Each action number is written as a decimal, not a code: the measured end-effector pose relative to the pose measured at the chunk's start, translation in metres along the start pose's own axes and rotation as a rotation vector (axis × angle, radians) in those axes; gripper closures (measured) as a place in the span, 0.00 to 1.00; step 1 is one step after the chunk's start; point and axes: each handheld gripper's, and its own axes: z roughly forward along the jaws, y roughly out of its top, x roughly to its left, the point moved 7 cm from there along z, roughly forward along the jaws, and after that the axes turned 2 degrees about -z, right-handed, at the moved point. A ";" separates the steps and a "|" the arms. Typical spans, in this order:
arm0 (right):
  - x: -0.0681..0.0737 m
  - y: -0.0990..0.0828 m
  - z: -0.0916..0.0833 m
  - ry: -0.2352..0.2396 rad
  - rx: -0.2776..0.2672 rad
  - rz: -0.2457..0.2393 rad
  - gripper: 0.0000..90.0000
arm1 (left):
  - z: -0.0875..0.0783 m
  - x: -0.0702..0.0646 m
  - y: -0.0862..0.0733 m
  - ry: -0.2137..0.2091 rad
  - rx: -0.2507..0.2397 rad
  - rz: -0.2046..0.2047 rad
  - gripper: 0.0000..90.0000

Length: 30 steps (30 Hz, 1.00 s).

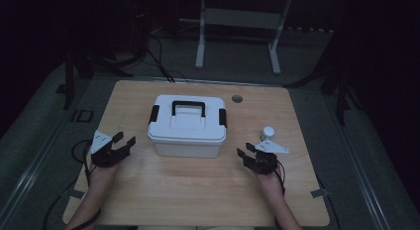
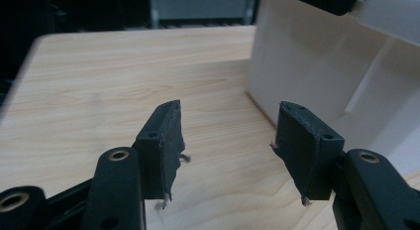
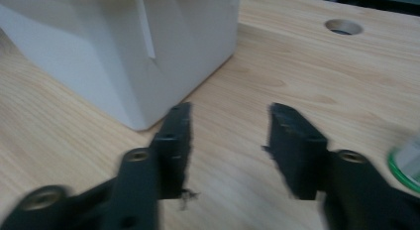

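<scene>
We're looking at what appears to be a dim lab or recording room, not a home. A light wooden table (image 1: 198, 190) with a round cable hole (image 1: 237, 98) is standing on grey carpet (image 1: 307, 76). Cables (image 1: 161, 61) are trailing across the floor behind it, a white desk frame (image 1: 237, 22) is waiting beyond, and dark stand legs (image 1: 341, 91) are flanking both sides.
</scene>
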 end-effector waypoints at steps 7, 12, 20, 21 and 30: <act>0.009 0.012 0.035 0.049 0.042 -0.011 1.00 | 0.032 -0.011 0.002 -0.041 0.062 0.017 0.78; 0.015 0.021 0.052 0.080 0.035 0.025 1.00 | 0.043 -0.019 0.005 -0.067 0.067 0.027 0.93; 0.027 0.032 0.063 0.082 0.030 0.017 1.00 | 0.053 -0.043 0.006 -0.140 0.093 0.086 0.99; 0.027 0.032 0.063 0.081 0.031 0.021 1.00 | 0.052 -0.043 0.006 -0.144 0.094 0.073 0.99; 0.022 0.031 0.061 0.080 0.039 0.042 1.00 | 0.046 -0.053 0.002 -0.183 0.114 0.095 0.99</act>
